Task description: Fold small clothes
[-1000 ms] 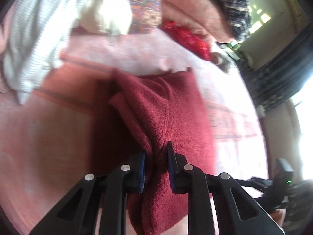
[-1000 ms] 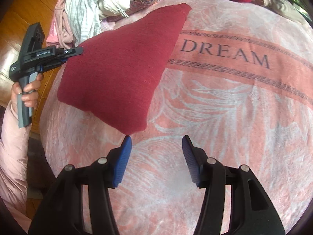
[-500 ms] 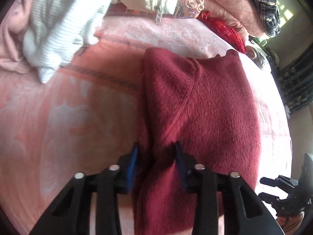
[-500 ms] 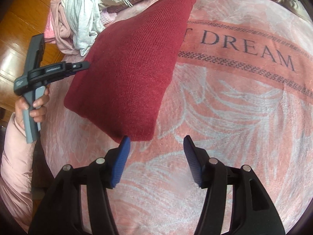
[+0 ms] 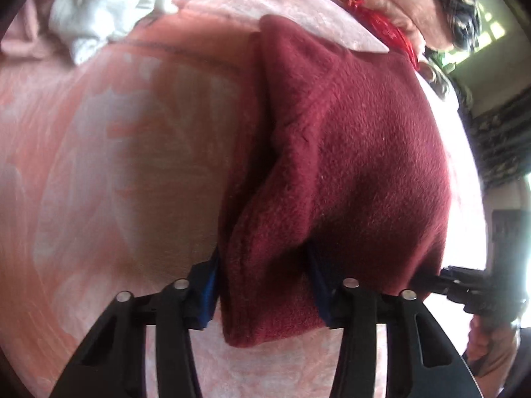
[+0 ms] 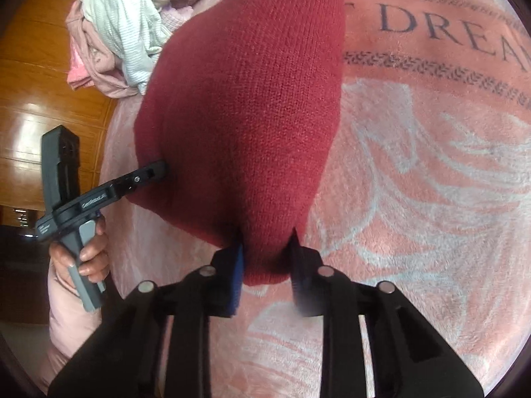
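Note:
A dark red knitted garment (image 5: 348, 132) lies on the pink blanket (image 5: 116, 165). A thick fold at its near edge fills the gap of my left gripper (image 5: 262, 285), whose jaws stand apart around the fold without pinching it. In the right wrist view the same garment (image 6: 249, 99) runs away from me. Its near corner sits between the blue pads of my right gripper (image 6: 267, 265), whose jaws are closing and press on it. The left gripper (image 6: 159, 169), held by a hand (image 6: 89, 255), reaches the garment's left edge. The right gripper (image 5: 464, 285) shows at the right edge of the left wrist view.
The blanket (image 6: 415, 199) carries the word DREAM. A heap of white and pink clothes (image 6: 126, 23) lies at the bed's far left corner. A bright red cloth (image 5: 381, 23) and a plaid one (image 5: 458, 0) lie at the far side. Wooden floor (image 6: 49, 83) lies left of the bed.
Left jaws widened from a tight pinch and sank toward the bed with the fold still between them. Right gripper moved up to the garment's near corner and closed on it.

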Demonstrator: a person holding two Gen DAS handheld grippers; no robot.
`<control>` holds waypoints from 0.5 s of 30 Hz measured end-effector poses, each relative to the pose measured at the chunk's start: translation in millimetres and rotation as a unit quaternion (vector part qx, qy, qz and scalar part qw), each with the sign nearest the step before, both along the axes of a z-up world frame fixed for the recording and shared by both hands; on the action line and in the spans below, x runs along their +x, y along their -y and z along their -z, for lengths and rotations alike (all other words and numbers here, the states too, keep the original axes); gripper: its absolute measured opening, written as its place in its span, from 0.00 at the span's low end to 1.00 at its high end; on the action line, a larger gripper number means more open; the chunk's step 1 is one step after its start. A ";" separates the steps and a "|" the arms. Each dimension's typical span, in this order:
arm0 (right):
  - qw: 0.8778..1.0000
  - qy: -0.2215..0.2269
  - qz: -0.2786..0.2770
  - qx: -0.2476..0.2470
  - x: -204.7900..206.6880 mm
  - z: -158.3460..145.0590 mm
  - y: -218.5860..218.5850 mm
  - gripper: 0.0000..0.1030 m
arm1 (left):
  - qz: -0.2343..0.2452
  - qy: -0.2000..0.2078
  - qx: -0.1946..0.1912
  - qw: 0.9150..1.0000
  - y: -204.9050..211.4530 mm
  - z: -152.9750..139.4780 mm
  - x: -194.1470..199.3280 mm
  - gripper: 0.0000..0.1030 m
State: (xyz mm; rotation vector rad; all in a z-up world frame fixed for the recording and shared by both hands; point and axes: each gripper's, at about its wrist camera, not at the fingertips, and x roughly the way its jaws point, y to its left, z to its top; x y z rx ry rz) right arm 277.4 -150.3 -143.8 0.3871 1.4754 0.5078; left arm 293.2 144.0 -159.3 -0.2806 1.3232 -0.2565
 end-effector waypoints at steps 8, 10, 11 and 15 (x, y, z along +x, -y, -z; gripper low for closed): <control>0.997 -0.001 -0.018 -0.073 -9.0 15.4 -9.1 0.22 | 0.015 0.005 0.006 1.000 -1.2 11.8 -7.4 0.40; 0.995 0.015 -0.032 -0.088 -8.7 7.5 -14.0 0.26 | 0.016 0.005 0.001 1.000 -3.5 7.7 -8.4 0.43; 0.994 0.025 -0.040 -0.093 -9.5 1.9 -16.5 0.30 | 0.019 0.006 0.004 1.000 -4.3 5.0 -9.4 0.45; 0.992 0.047 -0.058 -0.101 -11.1 -22.4 -14.0 0.43 | 0.031 0.035 0.034 0.998 -6.9 -25.6 -11.2 0.56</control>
